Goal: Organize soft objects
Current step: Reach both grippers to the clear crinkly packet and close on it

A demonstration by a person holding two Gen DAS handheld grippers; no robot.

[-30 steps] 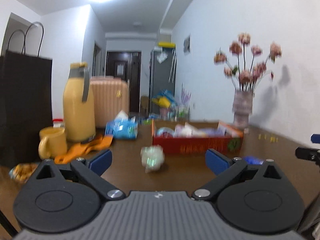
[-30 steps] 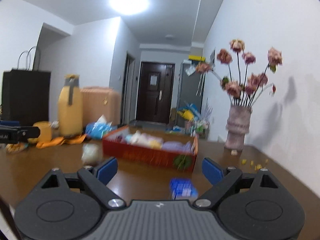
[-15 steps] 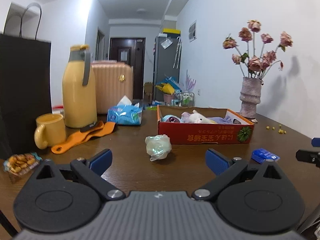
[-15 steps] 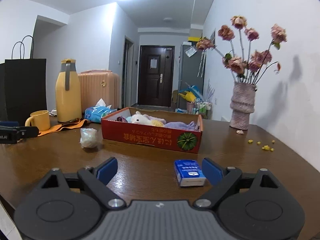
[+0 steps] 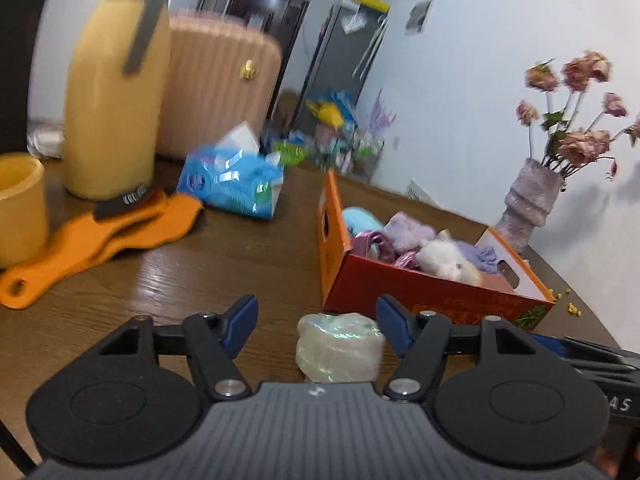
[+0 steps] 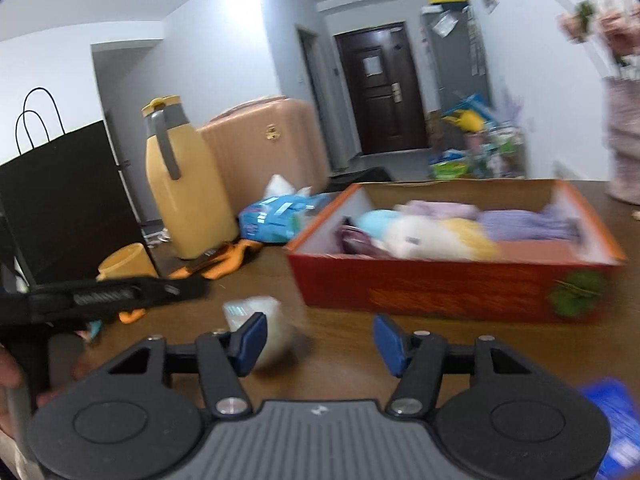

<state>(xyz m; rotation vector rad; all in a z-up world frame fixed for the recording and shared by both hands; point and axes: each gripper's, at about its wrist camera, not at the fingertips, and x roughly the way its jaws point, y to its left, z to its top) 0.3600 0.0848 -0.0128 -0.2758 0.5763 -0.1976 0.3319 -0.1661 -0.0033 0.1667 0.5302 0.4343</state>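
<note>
Little writing can be read: the gold print along the front of the red cardboard box (image 6: 448, 292) is blurred past reading, as is the print on the blue tissue pack (image 5: 232, 184) behind the box, and only the letters "AS" show on a black part at the right edge of the left wrist view. The task's thing is a small pale bundle (image 5: 340, 346), whitish and translucent with a green shimmer, crumpled and soft-looking, lying on the brown wooden table (image 5: 200, 264) just in front of the box's near left corner. The left gripper (image 5: 316, 322) has just been closing its jaws; the bundle sits between its blue pads, close to the right one, and a clear gap on the left shows it is not yet gripped. The right gripper (image 6: 318, 338) has also just been closing; nothing lies between its jaws, and the bundle (image 6: 256, 320) is partly hidden behind its left pad. Inside the box lie soft toys (image 6: 432, 230) in white, lilac, pale blue and yellow.
</note>
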